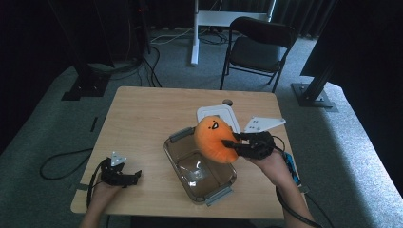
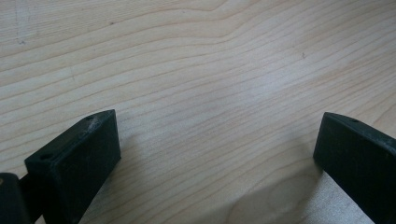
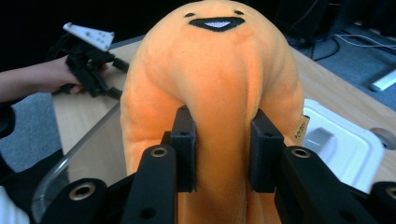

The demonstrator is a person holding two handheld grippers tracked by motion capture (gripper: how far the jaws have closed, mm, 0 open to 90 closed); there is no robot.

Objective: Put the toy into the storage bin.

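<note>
While the right tongs (image 3: 223, 154) pinch it, the orange plush (image 3: 210, 93) stands upright, face up; left tongs (image 2: 215, 158) gape.

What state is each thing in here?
Plush: pinched, held above the container.
Container: open, empty.
Lid: off, lying on the table behind the container.
Right gripper: shut on plush.
Left gripper: open, empty, resting on the table.

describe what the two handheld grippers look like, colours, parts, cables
Both the left gripper and right gripper are black, each topped by a pale grey three-cornered plate with small holes. The jaws end in blocky black pads, on arms with round metal-ringed holes. A black cable trails from each.
</note>
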